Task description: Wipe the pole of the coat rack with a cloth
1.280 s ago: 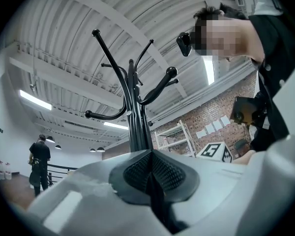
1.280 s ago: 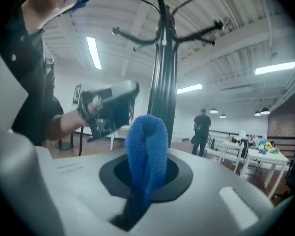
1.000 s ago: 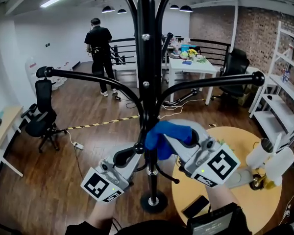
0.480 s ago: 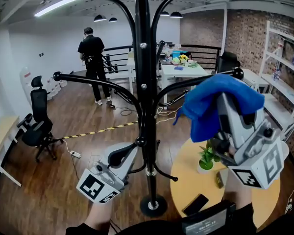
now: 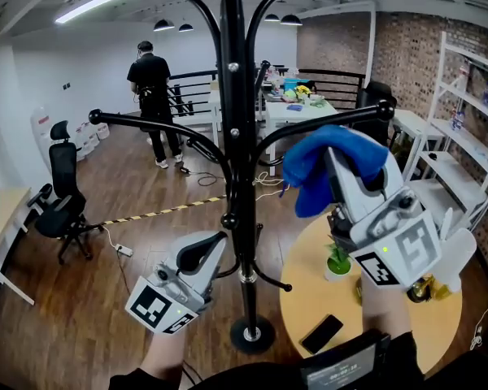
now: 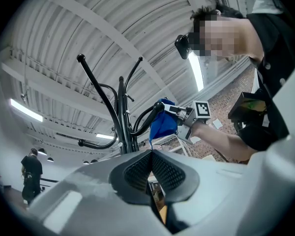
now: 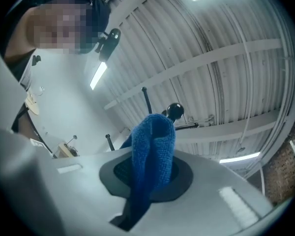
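Note:
The black coat rack pole (image 5: 234,120) runs down the middle of the head view to its round base (image 5: 252,332). My right gripper (image 5: 342,177) is shut on a blue cloth (image 5: 329,162), held up to the right of the pole, just under a curved arm (image 5: 325,130) and apart from the pole. In the right gripper view the cloth (image 7: 152,149) hangs out of the jaws below a hook knob (image 7: 175,111). My left gripper (image 5: 215,242) is low beside the pole, near a small knob. Its jaws (image 6: 150,154) are shut with nothing seen between them.
A round wooden table (image 5: 309,299) at lower right carries a small plant (image 5: 337,260) and a phone (image 5: 319,333). White shelving (image 5: 464,128) lines the right wall. A person (image 5: 150,88) stands at the back; an office chair (image 5: 58,205) is at left. The rack's arms (image 5: 146,122) spread wide.
My right gripper lifted the cloth from low against the pole up to the right, then drifted slightly left toward the pole. The left gripper has hardly moved.

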`<state>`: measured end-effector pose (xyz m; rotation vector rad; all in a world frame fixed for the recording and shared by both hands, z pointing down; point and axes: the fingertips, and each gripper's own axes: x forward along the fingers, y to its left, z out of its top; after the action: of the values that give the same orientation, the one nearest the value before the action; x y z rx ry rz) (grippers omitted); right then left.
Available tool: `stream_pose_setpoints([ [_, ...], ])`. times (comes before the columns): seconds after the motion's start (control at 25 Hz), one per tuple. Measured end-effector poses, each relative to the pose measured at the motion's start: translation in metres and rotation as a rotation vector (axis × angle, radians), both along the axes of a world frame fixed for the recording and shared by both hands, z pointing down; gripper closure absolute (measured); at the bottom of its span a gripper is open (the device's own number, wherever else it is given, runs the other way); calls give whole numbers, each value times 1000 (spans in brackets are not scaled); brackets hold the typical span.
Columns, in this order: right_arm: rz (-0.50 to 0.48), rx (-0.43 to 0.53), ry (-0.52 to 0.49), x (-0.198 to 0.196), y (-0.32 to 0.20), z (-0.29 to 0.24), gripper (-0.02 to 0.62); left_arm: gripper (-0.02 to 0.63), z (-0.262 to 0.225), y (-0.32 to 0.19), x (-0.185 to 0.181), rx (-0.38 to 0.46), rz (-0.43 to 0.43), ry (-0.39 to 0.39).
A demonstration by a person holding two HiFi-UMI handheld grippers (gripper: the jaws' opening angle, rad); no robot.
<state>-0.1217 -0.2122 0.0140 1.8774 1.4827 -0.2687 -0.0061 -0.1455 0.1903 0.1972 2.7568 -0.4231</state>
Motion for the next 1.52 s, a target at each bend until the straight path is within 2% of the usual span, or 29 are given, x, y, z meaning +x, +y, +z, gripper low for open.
stream_pose_setpoints([
  [0.24, 0, 113, 66, 0, 52, 33, 572, 603, 3, 1, 4, -2, -17, 8],
  [0.52, -26, 239, 20, 31, 93, 92, 572, 603, 7, 3, 8, 9, -38, 12],
  [0.6, -33, 289, 51, 28, 100, 120, 572, 603, 8, 5, 9, 12, -43, 13],
  [0.8, -55, 458, 108, 24, 105, 207, 572, 603, 14, 11, 6, 29, -46, 20],
  [0.92, -77, 600, 127, 28, 102, 265, 572, 603, 16, 13, 3, 45, -38, 13],
  [1.08, -105, 797, 130, 37, 101, 340, 572, 603, 19, 18, 1, 45, -37, 18],
  [1.16, -93, 857, 110, 39, 101, 365, 572, 603, 18, 20, 0, 46, -37, 16],
  [1.28, -91, 883, 110, 38, 103, 369, 572, 603, 17, 20, 0, 42, -36, 14],
  [1.36, -91, 860, 113, 38, 103, 358, 572, 603, 15, 21, 0, 49, -36, 3],
  [1.44, -108, 794, 146, 40, 101, 330, 572, 603, 15, 23, 2, 49, -38, 0],
  [1.52, -138, 687, 188, 43, 98, 283, 572, 603, 15, 26, 4, 39, -41, 4],
])
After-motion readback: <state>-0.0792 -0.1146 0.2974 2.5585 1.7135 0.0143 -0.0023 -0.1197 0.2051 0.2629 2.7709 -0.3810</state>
